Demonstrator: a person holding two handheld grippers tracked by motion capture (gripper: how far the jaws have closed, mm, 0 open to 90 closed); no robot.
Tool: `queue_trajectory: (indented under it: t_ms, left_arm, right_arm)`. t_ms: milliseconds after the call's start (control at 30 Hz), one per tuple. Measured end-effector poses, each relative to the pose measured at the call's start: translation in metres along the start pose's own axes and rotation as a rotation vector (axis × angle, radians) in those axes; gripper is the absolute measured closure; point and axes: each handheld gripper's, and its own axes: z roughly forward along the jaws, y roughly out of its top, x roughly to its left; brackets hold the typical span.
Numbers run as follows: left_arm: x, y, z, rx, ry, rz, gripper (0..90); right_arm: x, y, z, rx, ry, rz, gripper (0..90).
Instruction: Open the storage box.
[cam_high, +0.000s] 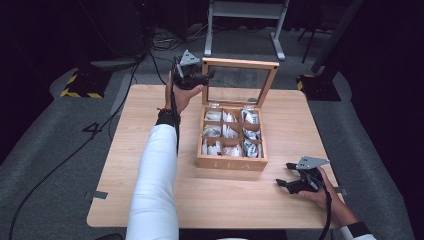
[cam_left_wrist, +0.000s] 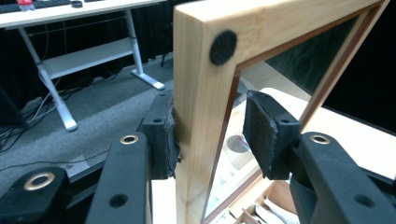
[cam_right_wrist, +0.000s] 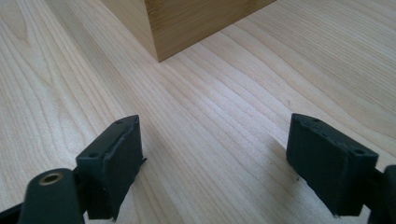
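Wooden tea box (cam_high: 231, 163) sits mid-table, a bit right of centre, on the light wood table (cam_high: 130, 165). Its glass-paned lid (cam_high: 239, 64) stands open, roughly upright at the box's far edge. Box has 6 compartments w/ tea bags (cam_high: 231, 133) inside, white sachets mostly; front wall carries lettering, too small to read for sure.

Left gripper (cam_high: 200, 79) is up at the lid's top left corner, person's white-sleeved arm (cam_high: 155, 170) reaching across the table. In the left gripper view the jaws straddle the lid frame (cam_left_wrist: 198, 116): one pad (cam_left_wrist: 167, 140) is pressed against the outer face of the wood, the other pad (cam_left_wrist: 264, 135) stands off on the glass side w/ a clear gap. So jaws apart, not clamped. Round black felt dot (cam_left_wrist: 222, 46) on the frame corner.

Right gripper (cam_high: 287, 184) rests low on the table near the front right, well apart from the box, near its front right corner. Right gripper view: jaws spread wide, bare table (cam_right_wrist: 224, 116) between them, box corner (cam_right_wrist: 187, 23) ahead
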Motion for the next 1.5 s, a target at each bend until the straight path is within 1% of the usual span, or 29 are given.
queue_trajectory:
  t_ms: [100, 167, 200, 233, 333, 400, 433, 667, 833, 1033, 1200, 1367, 1467, 1500]
  left_arm:
    - [0.002, 0.0, 0.003, 0.01, 0.002, -0.005, 55.7]
    - [0.002, 0.001, 0.005, 0.021, 0.013, 0.004, 55.8]
    - [0.003, 0.002, 0.007, 0.022, 0.017, 0.003, 55.7]
    - [0.004, 0.002, 0.008, 0.022, 0.018, 0.0, 55.6]
    - [0.008, 0.002, 0.011, 0.017, 0.008, -0.027, 55.7]
    - [0.008, 0.003, 0.015, 0.026, 0.027, -0.018, 55.5]
    - [0.009, 0.004, 0.015, 0.033, 0.03, -0.015, 55.4]
    - [0.014, 0.004, 0.023, 0.02, 0.037, -0.048, 54.8]
    - [0.017, 0.003, 0.029, 0.024, 0.056, -0.055, 54.4]
    - [0.021, -0.001, 0.038, 0.067, 0.081, -0.059, 55.6]
    - [0.024, -0.006, 0.045, 0.081, 0.095, -0.071, 56.4]
    - [0.024, -0.014, 0.05, 0.112, 0.103, -0.069, 57.0]
    - [0.024, -0.022, 0.054, 0.144, 0.114, -0.086, 58.8]
    - [0.024, -0.025, 0.055, 0.146, 0.118, -0.092, 58.8]
  right_arm:
    - [0.0, 0.0, 0.0, 0.0, 0.0, 0.0, 18.3]
    - [0.0, 0.0, 0.0, 0.0, 0.0, 0.0, 18.3]
    - [0.0, 0.0, 0.0, 0.0, 0.0, 0.0, 18.2]
    - [0.0, 0.0, 0.0, 0.0, 0.0, 0.0, 18.2]
    - [0.0, 0.0, 0.0, 0.001, -0.002, 0.001, 18.0]
    - [0.0, 0.0, 0.0, 0.001, -0.002, 0.001, 18.0]
    - [0.0, 0.0, 0.0, 0.001, -0.002, 0.001, 18.0]
    - [0.0, 0.0, 0.0, -0.002, -0.002, -0.002, 17.9]
    - [0.0, 0.0, 0.0, -0.001, 0.0, 0.0, 17.8]
    - [0.0, 0.0, 0.0, -0.001, 0.0, 0.0, 17.8]
    - [0.0, 0.0, 0.0, -0.001, 0.0, 0.0, 17.8]
    - [0.0, 0.0, 0.0, 0.0, 0.0, -0.001, 17.8]
    - [0.0, 0.0, 0.0, -0.001, 0.0, -0.001, 17.8]
    - [0.0, 0.0, 0.0, -0.001, 0.0, -0.001, 17.8]
